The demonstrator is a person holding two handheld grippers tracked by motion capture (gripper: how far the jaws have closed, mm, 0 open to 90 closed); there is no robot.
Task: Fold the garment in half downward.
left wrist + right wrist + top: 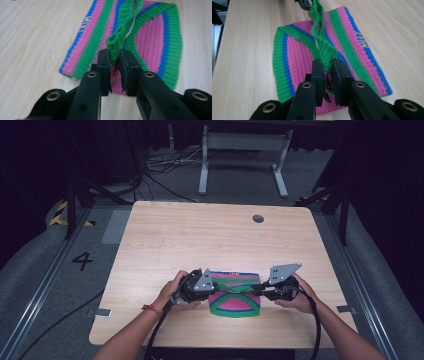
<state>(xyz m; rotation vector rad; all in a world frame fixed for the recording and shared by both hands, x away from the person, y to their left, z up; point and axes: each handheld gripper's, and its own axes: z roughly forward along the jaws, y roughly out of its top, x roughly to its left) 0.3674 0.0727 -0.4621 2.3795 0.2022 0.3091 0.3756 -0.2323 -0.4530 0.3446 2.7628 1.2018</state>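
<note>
Spanning the space between both claws, the wooden surface [220,240] lies bare beyond them. Directly between the claws, a striped knitted garment [235,302] in pink, green and blue rests flat on it. The left claw [207,287] and right claw [265,290] each pinch one end of its raised green ribbed edge [117,42]. Pulling apart unevenly could tug that narrow band from one claw, or drag the whole piece askew.

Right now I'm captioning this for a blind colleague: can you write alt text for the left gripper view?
The left gripper is shut on a raised green edge of a striped knit cloth, pink, green and blue. The rest of the cloth lies flat on a light wooden table.
</note>
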